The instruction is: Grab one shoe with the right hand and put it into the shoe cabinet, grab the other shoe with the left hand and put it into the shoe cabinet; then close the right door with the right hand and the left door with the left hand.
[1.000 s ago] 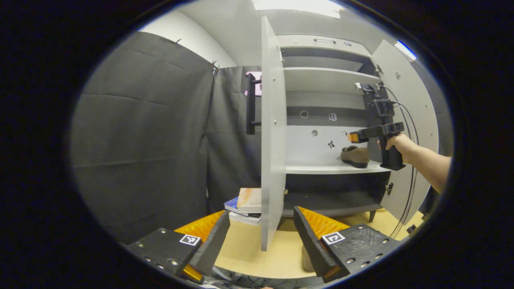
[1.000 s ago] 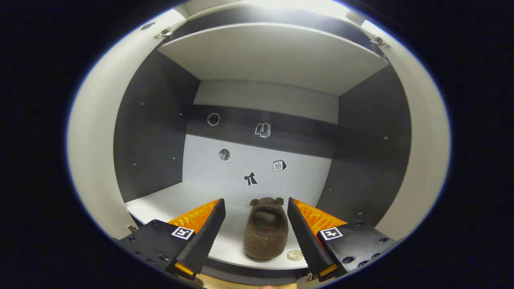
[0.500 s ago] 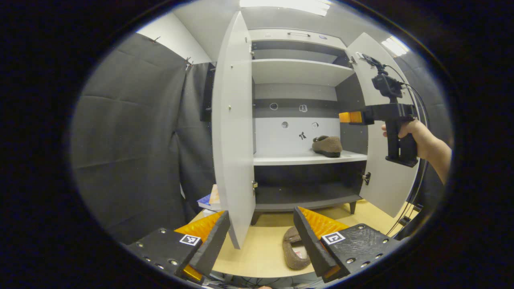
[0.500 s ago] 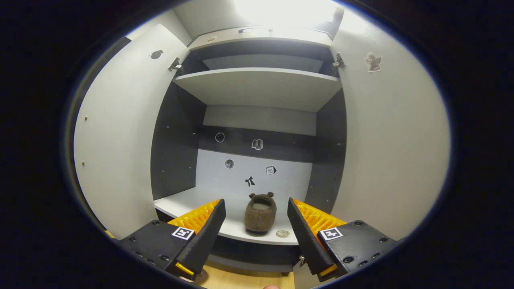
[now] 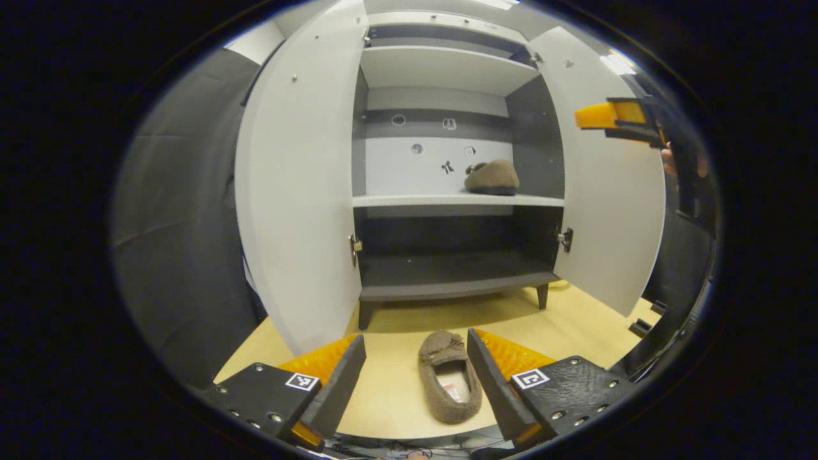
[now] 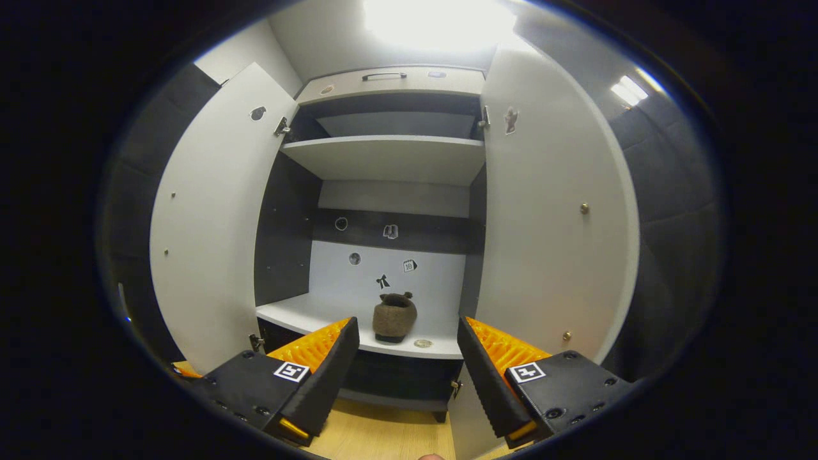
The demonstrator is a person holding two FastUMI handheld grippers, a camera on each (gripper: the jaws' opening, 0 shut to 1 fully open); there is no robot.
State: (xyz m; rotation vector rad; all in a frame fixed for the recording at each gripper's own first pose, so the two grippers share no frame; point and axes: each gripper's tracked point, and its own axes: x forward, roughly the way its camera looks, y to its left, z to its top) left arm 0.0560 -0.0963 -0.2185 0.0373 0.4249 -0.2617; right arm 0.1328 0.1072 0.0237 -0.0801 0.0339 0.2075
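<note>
Lying on floor between fingers of left tool (image 5: 415,383), second shoe (image 5: 449,377) looks soft, fuzzy, light; likely squashes under pinch. Best hold judged at side wall of opening, near heel. Brown slipper style, pale insole, toe toward shoe cabinet (image 5: 447,191). Left tool fingers spread apart, empty. Right tool (image 6: 404,377) likewise apart, empty. First shoe (image 6: 394,317) on middle shelf (image 6: 307,313), right side.

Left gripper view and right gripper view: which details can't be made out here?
- Small stickers on the cabinet's back panel: too small to identify, both views.
- Fuzzy brown shoe on the floor: one side hidden behind the left gripper finger.
- Right gripper, left gripper view: body cut off at the edge.
</note>
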